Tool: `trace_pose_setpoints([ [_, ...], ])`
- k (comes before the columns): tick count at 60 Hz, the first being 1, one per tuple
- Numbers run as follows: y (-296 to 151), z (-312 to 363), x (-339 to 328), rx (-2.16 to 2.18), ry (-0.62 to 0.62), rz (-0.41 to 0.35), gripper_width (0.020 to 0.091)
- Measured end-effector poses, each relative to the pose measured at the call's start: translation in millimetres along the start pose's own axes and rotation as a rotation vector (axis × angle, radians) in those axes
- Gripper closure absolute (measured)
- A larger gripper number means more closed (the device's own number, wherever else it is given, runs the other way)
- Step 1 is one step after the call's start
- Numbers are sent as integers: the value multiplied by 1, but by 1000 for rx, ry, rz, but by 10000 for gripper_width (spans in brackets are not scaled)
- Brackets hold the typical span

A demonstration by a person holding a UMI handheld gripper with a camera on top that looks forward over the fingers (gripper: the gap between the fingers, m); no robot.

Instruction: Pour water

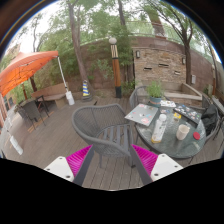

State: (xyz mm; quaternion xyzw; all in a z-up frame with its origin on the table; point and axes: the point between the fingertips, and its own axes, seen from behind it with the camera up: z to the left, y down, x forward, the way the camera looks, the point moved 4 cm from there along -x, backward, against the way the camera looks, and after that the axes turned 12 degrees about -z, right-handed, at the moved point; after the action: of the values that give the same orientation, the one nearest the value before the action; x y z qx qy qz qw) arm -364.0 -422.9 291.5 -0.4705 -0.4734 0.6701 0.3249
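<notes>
**A:** Two pads show at the bottom, spread wide with nothing between them, so the gripper (113,160) is released and empty. Where's the water?

**B:** On the round glass table (196,142), beyond the fingers and off toward the right one. A clear bottle (160,127) stands near the table's near edge, and a cup (183,131) sits just beside it, further along. I'd judge those two are the task's things, though I can't tell whether the bottle is capped.

**A:** And that grey chair (103,125)?

**B:** Straight ahead, between the fingers and the table. That's the snag. I'd swing right of it rather than reach over its back.

**A:** How should the grip go?

**B:** Come in level, jaws kept wide, and put a pad on each side of the bottle's body, around the middle, not the neck. It looks slim and light, so close gently or it could tip into the cup or the papers (141,114) lying behind it.

**A:** Then?

**B:** Lift clear, bring the mouth over the cup, tilt slowly.
</notes>
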Motion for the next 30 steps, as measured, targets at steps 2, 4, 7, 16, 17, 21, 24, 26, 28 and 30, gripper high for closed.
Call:
trace_pose_setpoints([
  [2,0,-3,-1,1,14,-1,273],
  [4,-1,-6,0,-3,23,-4,275],
  [7,1,-5,5,-10,35,-4,274],
  [16,2,2,34,-35,51,-32,274],
  [17,1,-1,37,-40,53,-41,275],
  [21,3,-25,52,-78,91,-72,282],
  [24,9,-54,65,-130,145,-96,283],
  [26,13,-72,75,-161,174,-122,284],
  [28,18,-90,88,-173,199,-147,283],
  [30,24,-108,103,-162,219,-168,283],
])
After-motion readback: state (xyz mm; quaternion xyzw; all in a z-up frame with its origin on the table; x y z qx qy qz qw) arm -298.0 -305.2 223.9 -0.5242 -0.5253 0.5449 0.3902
